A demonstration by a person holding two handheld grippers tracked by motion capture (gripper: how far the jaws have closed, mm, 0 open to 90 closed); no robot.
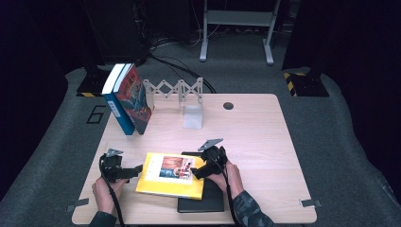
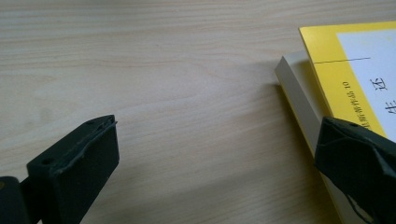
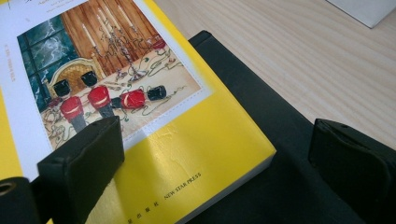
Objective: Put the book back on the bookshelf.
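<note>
High view: the yellow book (image 1: pixel 171 175) lies flat on the table (image 1: pixel 255 137), partly over a black book (image 1: pixel 203 201); the left gripper (image 1: pixel 138 169) and right gripper (image 1: pixel 195 171) flank it — both spread wide, gripping nothing.

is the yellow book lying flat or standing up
Lying flat: the yellow book rests cover-up, partly on a black book, both grippers open at its edges.

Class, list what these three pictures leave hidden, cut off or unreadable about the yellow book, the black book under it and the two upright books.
- Black book: high view, its cover is mostly hidden under the yellow book.
- Yellow book's title: left gripper view, cut by the right edge and the jaw.
- Upright books: high view, cover text too small to read.
- Small print beside the picture: right gripper view, too small.
</note>
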